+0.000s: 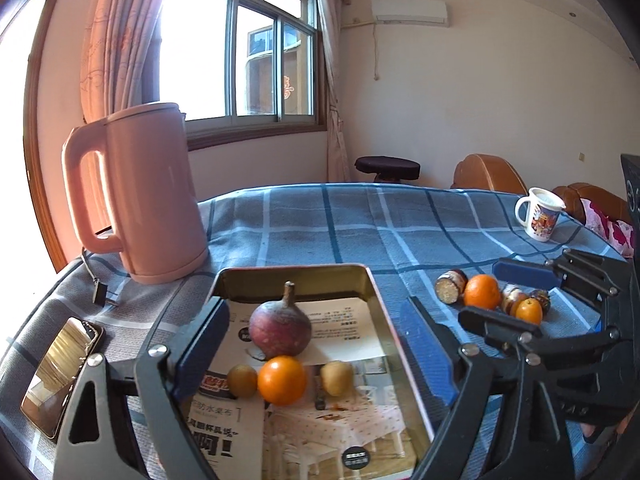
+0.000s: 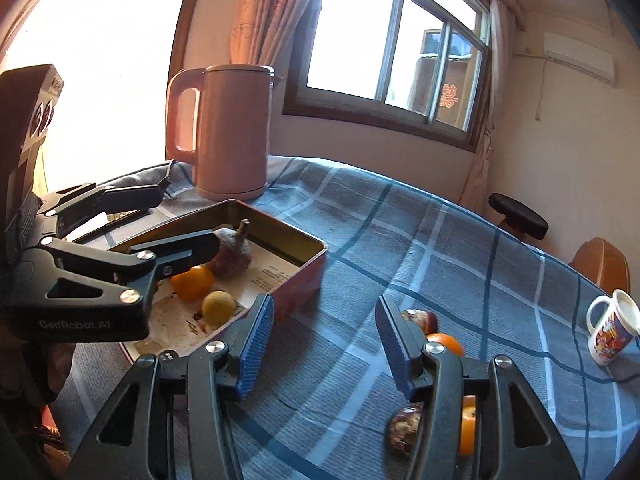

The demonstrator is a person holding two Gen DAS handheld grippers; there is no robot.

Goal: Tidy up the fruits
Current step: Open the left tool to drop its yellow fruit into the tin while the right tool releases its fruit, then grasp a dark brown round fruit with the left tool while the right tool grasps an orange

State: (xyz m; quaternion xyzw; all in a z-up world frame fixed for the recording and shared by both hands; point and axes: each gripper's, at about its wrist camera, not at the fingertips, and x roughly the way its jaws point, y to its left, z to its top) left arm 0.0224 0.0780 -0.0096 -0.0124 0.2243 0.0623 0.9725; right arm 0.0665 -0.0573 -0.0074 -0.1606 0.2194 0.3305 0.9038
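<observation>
A metal tin (image 1: 372,284) (image 2: 304,280) on the blue checked cloth holds a purple round fruit with a stem (image 1: 280,326) (image 2: 232,256), an orange (image 1: 282,380) (image 2: 193,282) and two small yellow-brown fruits (image 1: 337,377) (image 2: 218,307). My left gripper (image 1: 316,350) (image 2: 188,224) is open and empty over the tin. On the cloth to the right lie two oranges (image 1: 482,291) (image 2: 450,342) and several brown chestnut-like pieces (image 1: 450,286) (image 2: 404,426). My right gripper (image 2: 326,340) (image 1: 508,292) is open and empty, just above these.
A pink kettle (image 1: 156,192) (image 2: 230,132) stands behind the tin, its plug (image 1: 100,292) on the cloth. A phone (image 1: 60,372) lies at the left. A printed mug (image 1: 540,214) (image 2: 612,332) stands at the right. Chairs and a stool (image 1: 386,168) lie beyond the table.
</observation>
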